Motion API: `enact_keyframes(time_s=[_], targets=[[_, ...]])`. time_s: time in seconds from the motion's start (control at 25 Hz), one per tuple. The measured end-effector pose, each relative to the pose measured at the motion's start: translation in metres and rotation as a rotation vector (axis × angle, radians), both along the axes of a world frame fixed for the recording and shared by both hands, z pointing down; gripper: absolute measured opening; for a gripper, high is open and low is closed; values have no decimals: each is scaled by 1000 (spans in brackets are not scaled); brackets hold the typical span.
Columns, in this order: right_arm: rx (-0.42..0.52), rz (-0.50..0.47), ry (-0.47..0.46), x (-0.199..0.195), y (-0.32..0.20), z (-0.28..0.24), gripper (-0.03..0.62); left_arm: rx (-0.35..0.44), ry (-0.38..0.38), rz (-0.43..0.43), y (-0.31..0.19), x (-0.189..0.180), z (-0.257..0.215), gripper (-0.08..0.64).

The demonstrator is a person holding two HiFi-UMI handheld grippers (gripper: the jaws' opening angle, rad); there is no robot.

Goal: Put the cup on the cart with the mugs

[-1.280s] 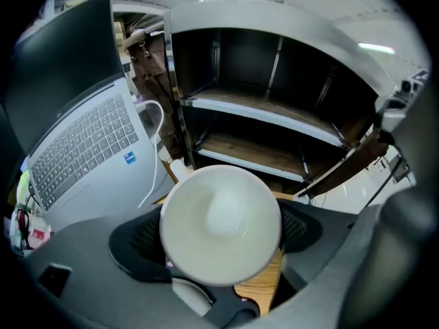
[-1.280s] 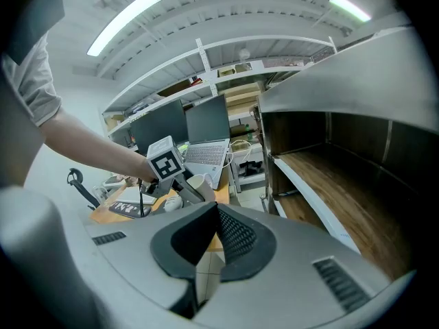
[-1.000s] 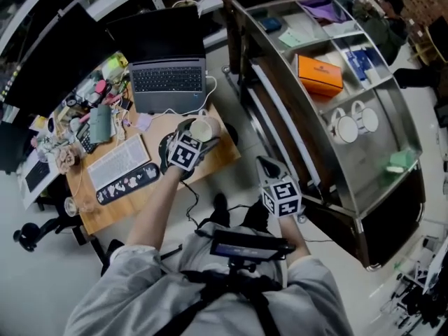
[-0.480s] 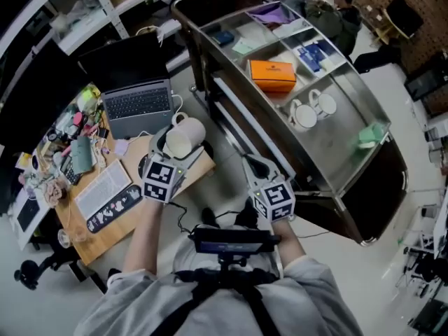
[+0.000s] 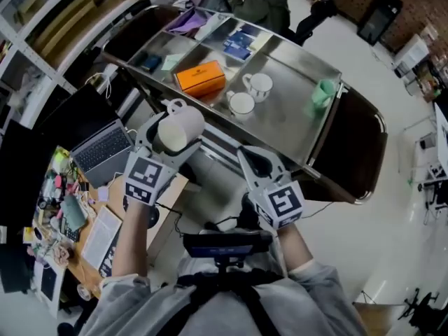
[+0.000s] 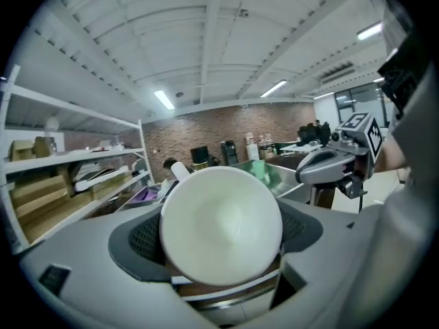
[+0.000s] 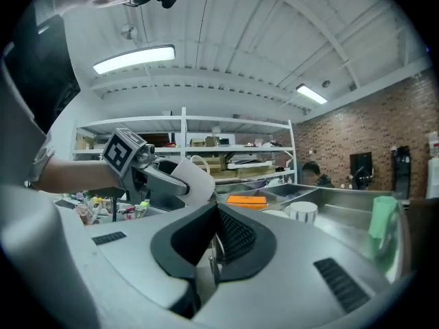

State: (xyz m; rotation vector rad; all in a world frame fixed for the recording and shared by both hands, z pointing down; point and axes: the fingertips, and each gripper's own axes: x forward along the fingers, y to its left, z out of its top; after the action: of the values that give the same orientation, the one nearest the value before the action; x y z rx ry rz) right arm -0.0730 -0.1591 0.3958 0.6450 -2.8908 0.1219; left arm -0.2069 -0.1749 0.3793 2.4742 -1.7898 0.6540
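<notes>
Cup status: clamped in left gripper, lying on its side, round end facing back toward the gripper body, handle on the far side toward cart. Jaws spread wide, pads pressed on the cup's wall left and right. Same seen in left gripper view: cup filling the gap between the pads. Held in the air at the cart's near edge, not set down on it.

Right gripper: jaws closed together, nothing between them, hanging low in front of the cart's near rail. Confirmed in right gripper view, pads meeting.

Cart top: two white mugs and side by side near the middle, upright, just apart. Orange box left of them, close by. Green object at the right rim, well apart from the mugs. Bare steel between mugs and green object.

Left of frame: desk with laptop, clutter beyond.
</notes>
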Motion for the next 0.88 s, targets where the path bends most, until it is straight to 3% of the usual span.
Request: enact_keyframes(time_s=[0.16, 0.4, 0.64, 0.88], targets=[[82, 97, -55, 45, -23, -35, -9, -4, -89, 218, -41, 64, -27, 440], [119, 247, -1, 114, -61, -49, -9, -66, -240, 550, -87, 162, -44, 440], [85, 348, 73, 159, -90, -34, -9, -218, -387, 807, -116, 230, -16, 440], [35, 462, 113, 189, -115, -15, -9, -398, -512, 969, -132, 257, 32, 440]])
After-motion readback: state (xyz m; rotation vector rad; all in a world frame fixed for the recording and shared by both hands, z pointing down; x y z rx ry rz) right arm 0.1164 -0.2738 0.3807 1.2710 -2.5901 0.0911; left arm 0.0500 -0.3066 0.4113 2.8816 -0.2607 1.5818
